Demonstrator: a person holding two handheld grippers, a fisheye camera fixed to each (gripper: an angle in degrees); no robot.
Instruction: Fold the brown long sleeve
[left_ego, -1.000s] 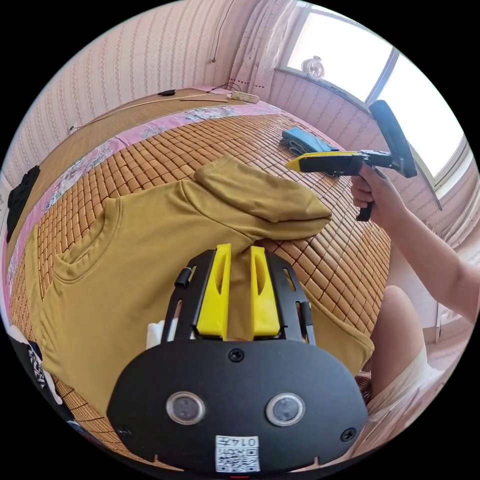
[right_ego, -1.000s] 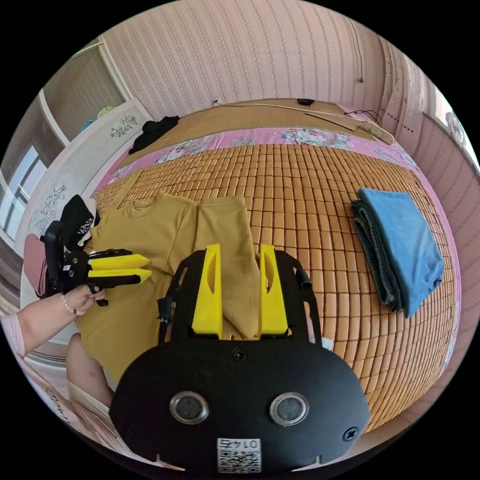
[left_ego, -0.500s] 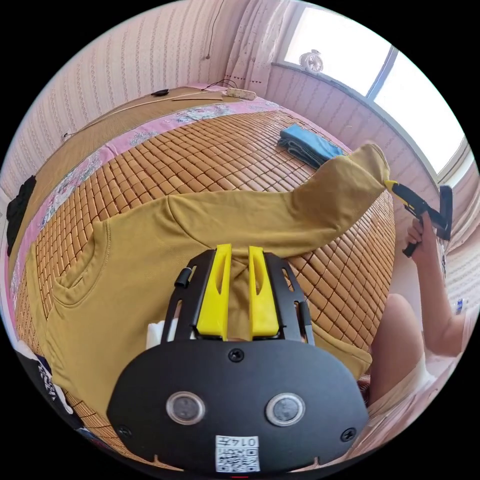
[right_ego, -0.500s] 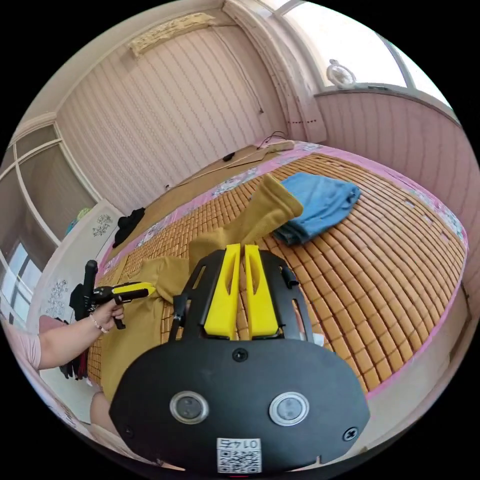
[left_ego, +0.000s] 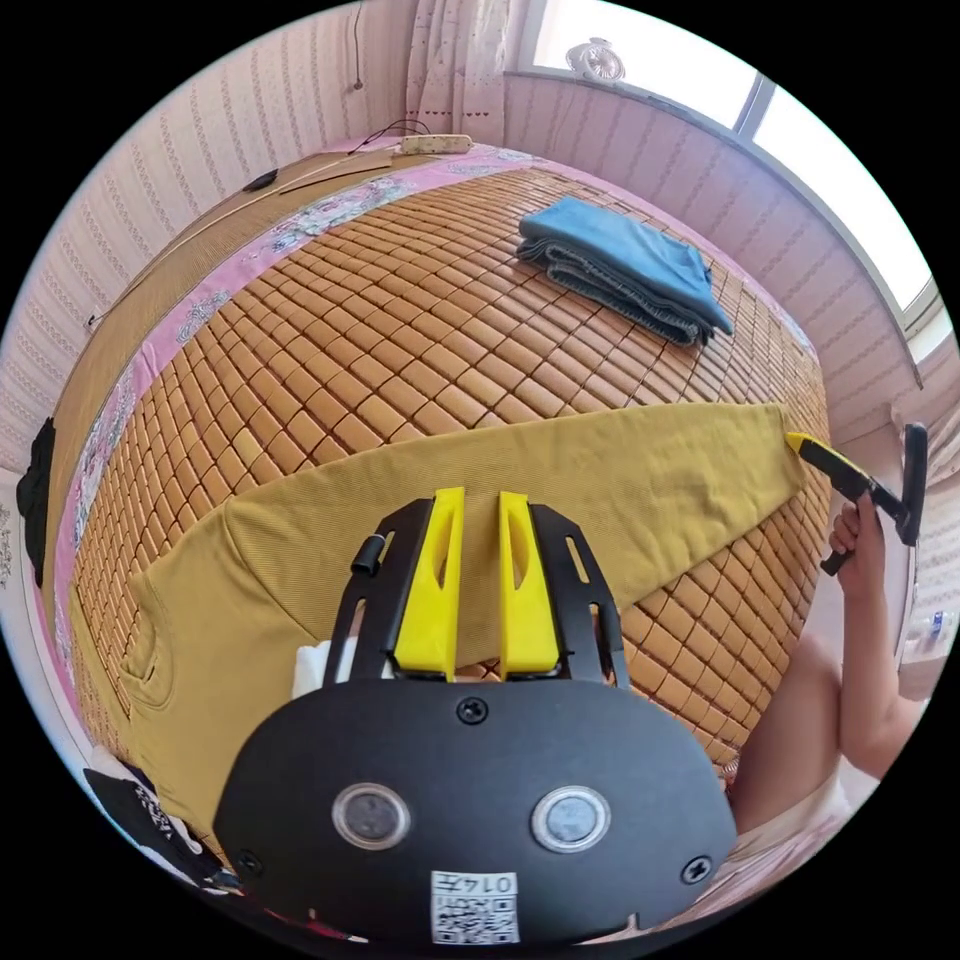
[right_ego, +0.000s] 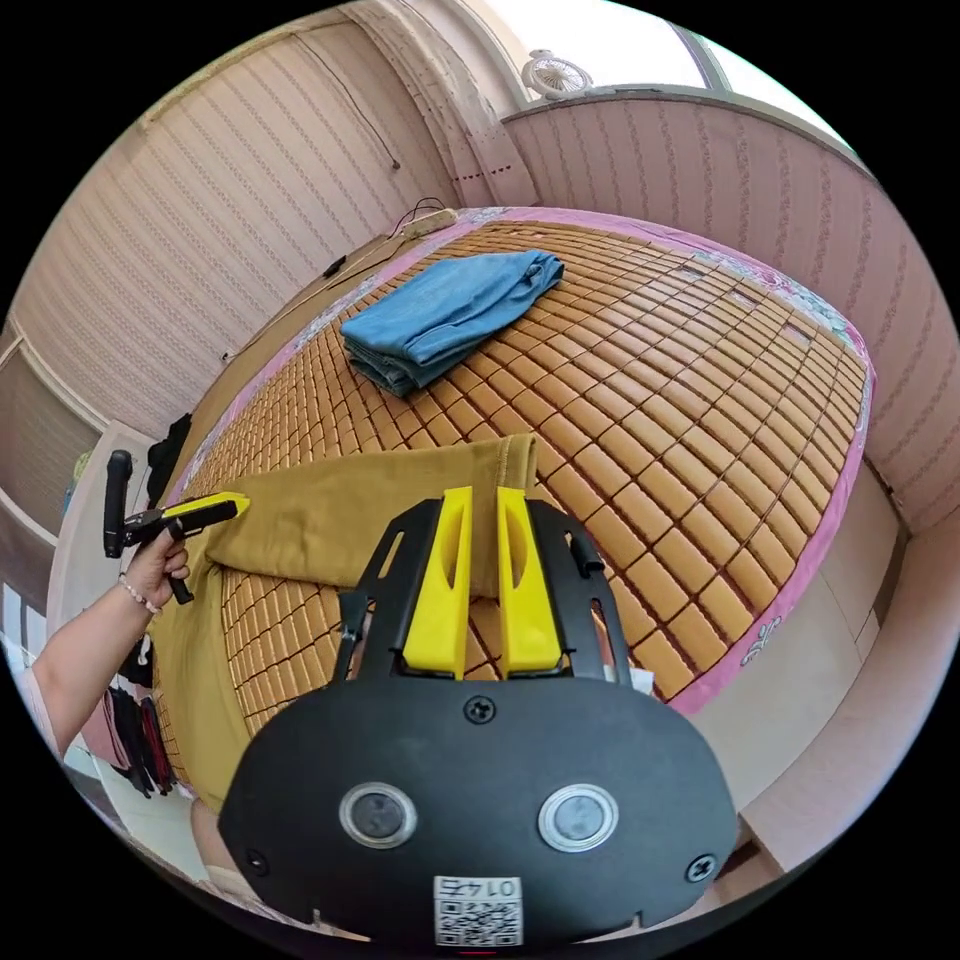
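The brown long sleeve lies on the bamboo mat, body at the left, one sleeve stretched flat to the right. My left gripper is shut on the sleeve's near edge by the underarm. At the sleeve's far end, the right gripper grips the cuff, held by a hand. In the right gripper view, my right gripper is shut on the cuff, and the sleeve runs left to the left gripper.
Folded blue jeans lie farther back on the mat. Dark clothes sit past the shirt's left side. The person's leg is at the bed's near edge. A power strip lies by the wall.
The right gripper shut on the cuff, lifted the sleeve off the shirt's body and drew it out to the right, where it now lies straight. The left gripper kept its hold.
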